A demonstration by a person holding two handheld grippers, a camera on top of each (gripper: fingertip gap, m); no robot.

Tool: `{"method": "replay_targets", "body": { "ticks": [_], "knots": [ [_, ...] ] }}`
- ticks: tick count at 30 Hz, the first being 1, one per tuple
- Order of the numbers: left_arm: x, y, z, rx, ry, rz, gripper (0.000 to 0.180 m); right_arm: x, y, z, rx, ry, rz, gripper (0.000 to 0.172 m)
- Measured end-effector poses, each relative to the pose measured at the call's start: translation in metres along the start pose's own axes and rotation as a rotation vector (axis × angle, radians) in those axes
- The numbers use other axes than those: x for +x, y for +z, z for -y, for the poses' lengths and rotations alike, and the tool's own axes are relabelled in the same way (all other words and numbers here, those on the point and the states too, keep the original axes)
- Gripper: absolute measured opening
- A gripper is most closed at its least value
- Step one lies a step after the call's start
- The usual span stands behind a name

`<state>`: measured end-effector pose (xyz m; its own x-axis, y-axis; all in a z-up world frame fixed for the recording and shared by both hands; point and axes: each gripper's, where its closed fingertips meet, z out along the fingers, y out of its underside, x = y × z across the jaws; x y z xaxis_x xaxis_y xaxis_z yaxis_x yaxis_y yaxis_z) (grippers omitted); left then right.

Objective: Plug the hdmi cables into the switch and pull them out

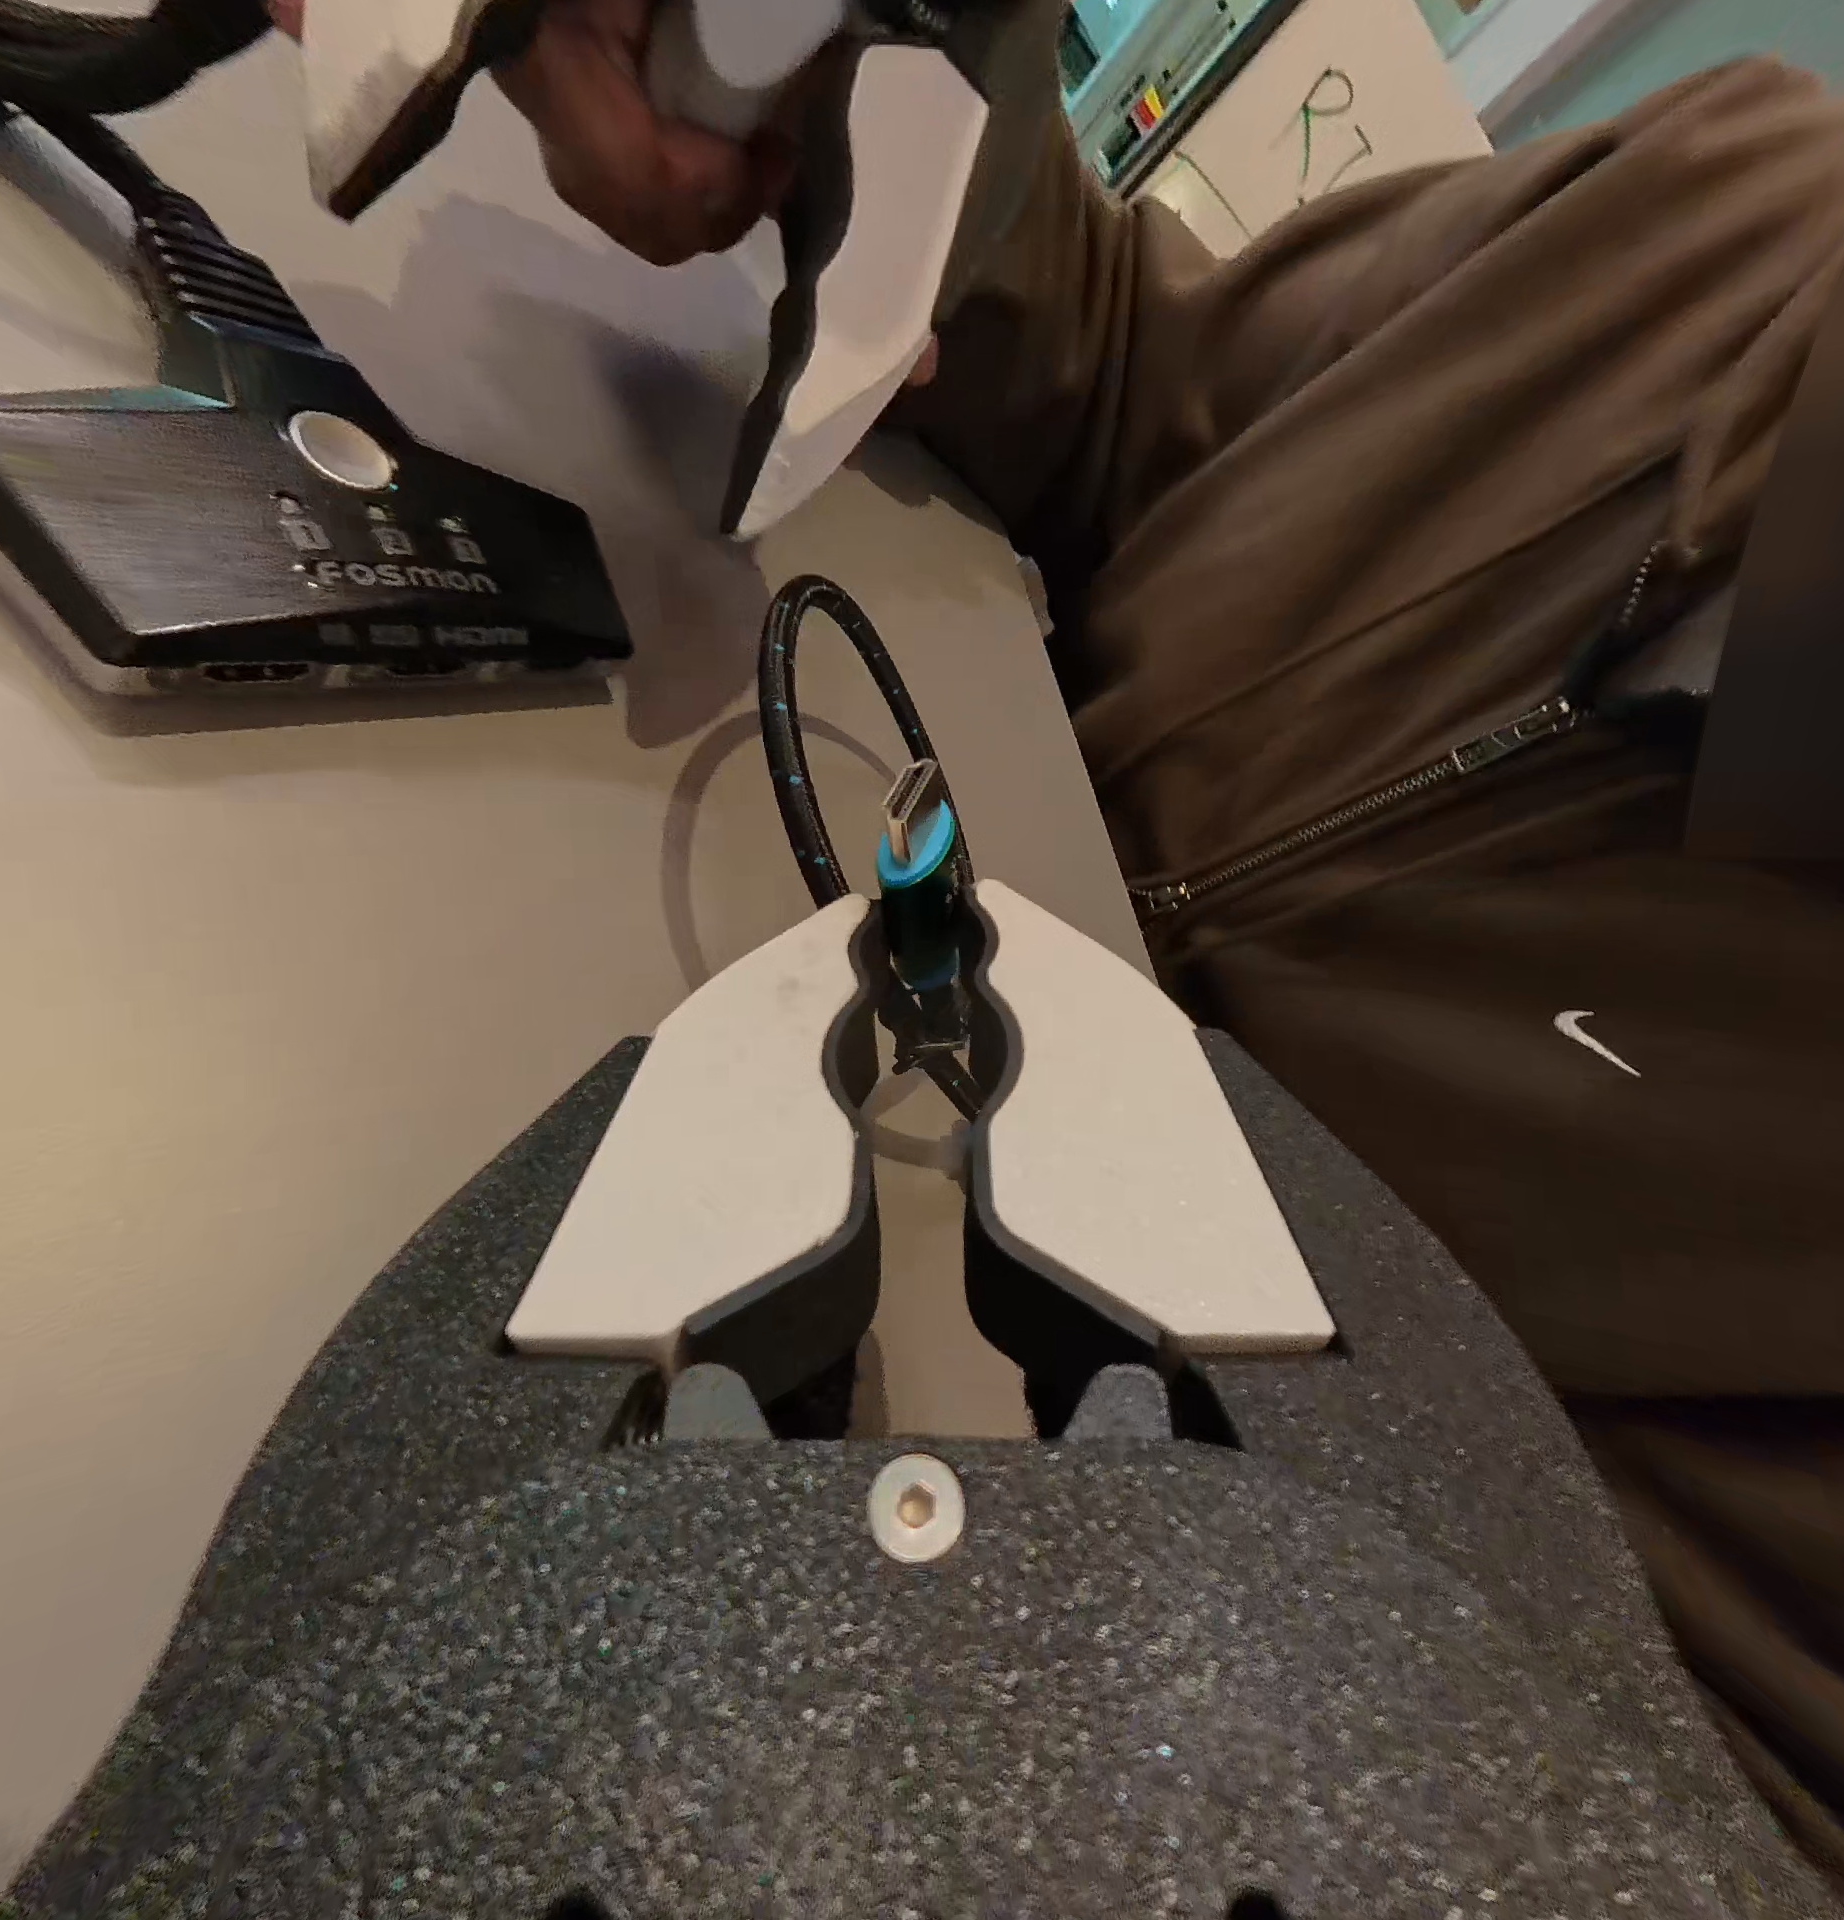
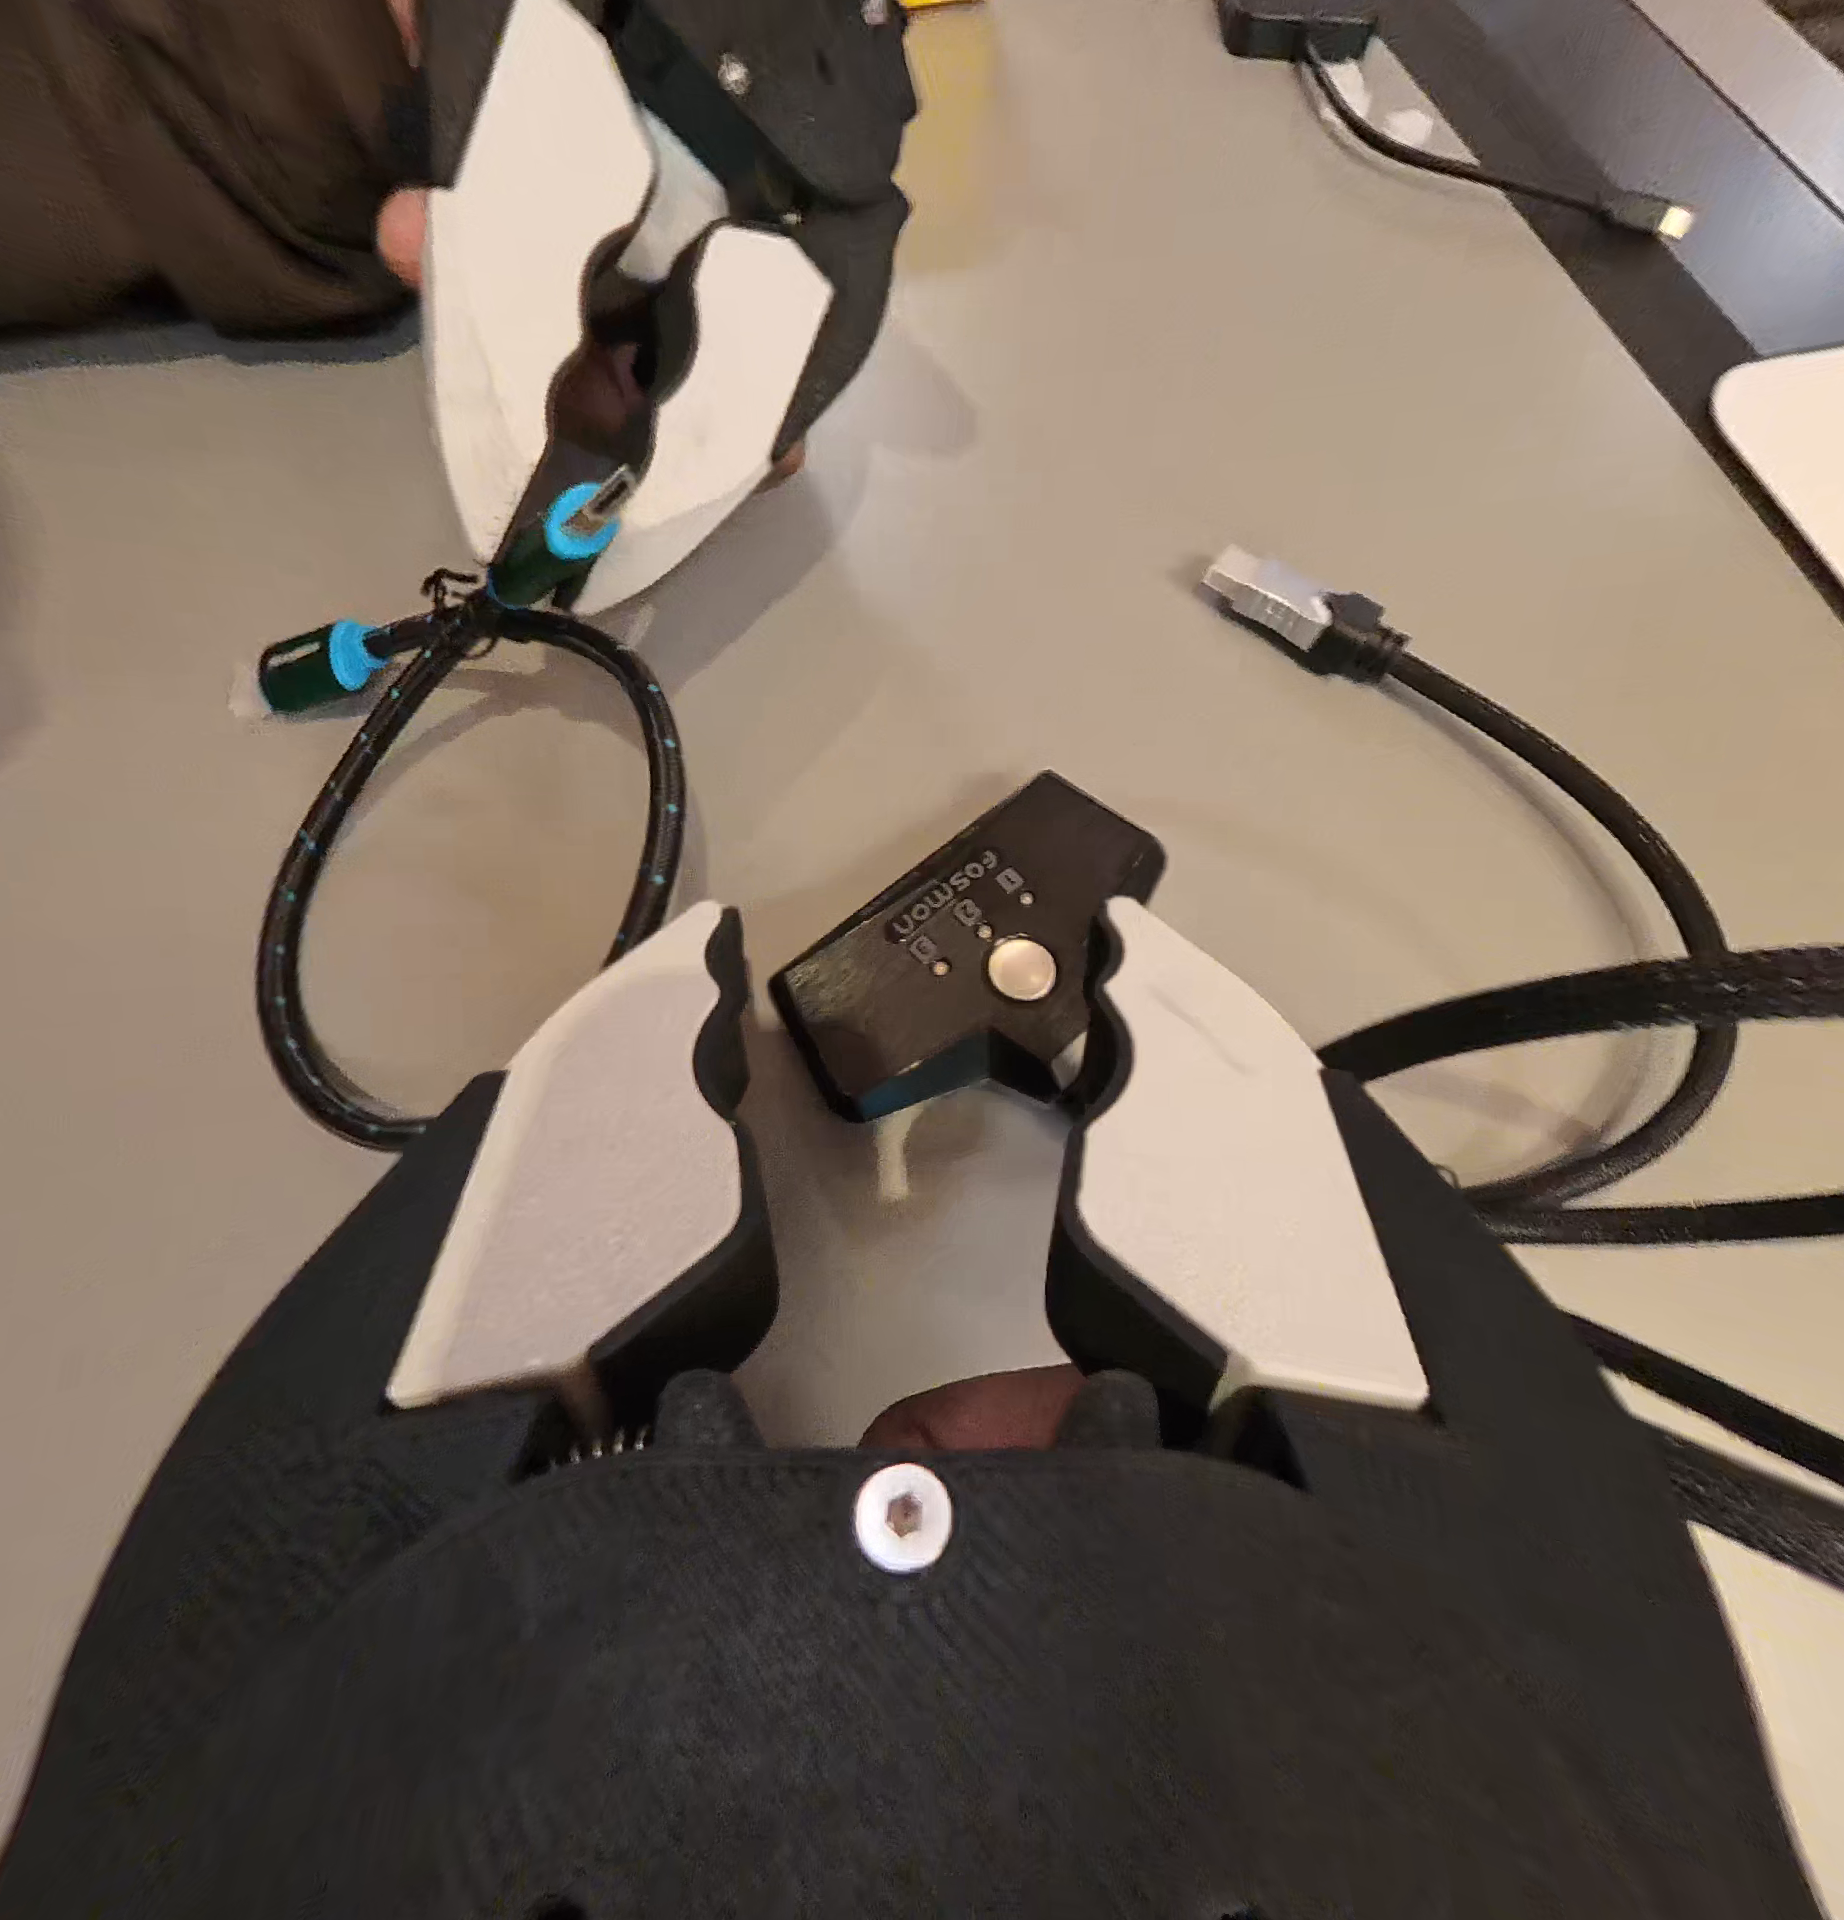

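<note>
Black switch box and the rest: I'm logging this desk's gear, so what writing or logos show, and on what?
Wording not copied; here is where it stands:
Black switch box, top: white brand word, three small numbered marks.
Its front edge: small blurred print.
Brown jacket: small white logo.
White panel behind: green scrawl, unreadable.

We seem to be in an office or lab: a plain pale grey bench [image 2: 1001,582] carrying braided black cables [image 2: 1583,800] and a black switch box [image 2: 959,935].
</note>
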<state>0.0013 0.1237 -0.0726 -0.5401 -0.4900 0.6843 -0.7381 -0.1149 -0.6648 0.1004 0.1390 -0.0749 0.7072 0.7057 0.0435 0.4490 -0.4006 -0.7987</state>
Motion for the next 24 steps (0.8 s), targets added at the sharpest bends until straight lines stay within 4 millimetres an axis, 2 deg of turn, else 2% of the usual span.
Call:
{"method": "replay_targets", "body": {
  "ticks": [3, 6, 9, 12, 14, 20, 22, 24],
  "knots": [
    [-0.005, 0.005, -0.001, -0.012, -0.025, 0.013, 0.013, -0.008, 0.007, -0.003, -0.037, -0.111, -0.002, 0.065],
    [-0.010, 0.009, -0.003, -0.022, -0.053, 0.032, 0.014, 0.002, 0.011, -0.006, -0.123, -0.177, -0.106, 0.068],
    [-0.012, 0.011, -0.005, -0.041, -0.052, 0.054, 0.015, 0.009, 0.016, -0.024, -0.245, -0.214, -0.156, 0.080],
    [-0.013, 0.013, -0.007, -0.056, -0.051, 0.063, 0.015, 0.004, 0.022, -0.039, -0.314, -0.183, -0.096, 0.092],
    [-0.013, 0.014, -0.008, -0.062, -0.049, 0.061, 0.015, 0.006, 0.024, -0.040, -0.307, -0.139, -0.057, 0.099],
    [-0.014, 0.017, -0.007, -0.066, -0.068, 0.070, 0.015, 0.016, 0.032, -0.046, -0.374, -0.079, 0.075, 0.108],
    [-0.016, 0.018, -0.005, -0.059, -0.084, 0.081, 0.015, 0.019, 0.032, -0.046, -0.346, -0.059, 0.079, 0.103],
    [-0.020, 0.019, -0.002, -0.044, -0.107, 0.104, 0.015, 0.025, 0.033, -0.043, -0.326, -0.032, 0.041, 0.089]
  ]
}}
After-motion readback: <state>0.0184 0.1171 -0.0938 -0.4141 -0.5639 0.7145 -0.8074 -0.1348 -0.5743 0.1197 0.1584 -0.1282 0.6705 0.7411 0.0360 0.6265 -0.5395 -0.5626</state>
